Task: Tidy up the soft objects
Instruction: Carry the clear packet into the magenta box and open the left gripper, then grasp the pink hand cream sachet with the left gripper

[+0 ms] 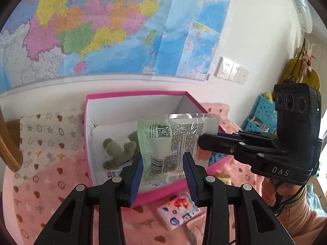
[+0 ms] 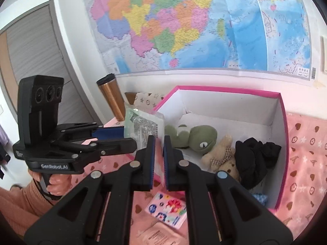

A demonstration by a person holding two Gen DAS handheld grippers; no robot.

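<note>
Glossy plastic pouch (image 1: 175,143); matt card box (image 1: 134,106); fuzzy cloth blanket (image 1: 61,183).

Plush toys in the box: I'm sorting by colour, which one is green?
The frog plush, lying left of the beige teddy bear with the checked bow.

Place: you're in a home bedroom.
Bedding: pink heart-and-star blanket (image 2: 304,149) across the lower frame.
Wall: big coloured map (image 1: 98,26) filling the top.
Extras: wall sockets (image 1: 232,70) right of centre; plush toys in a pink box (image 2: 283,122).
</note>
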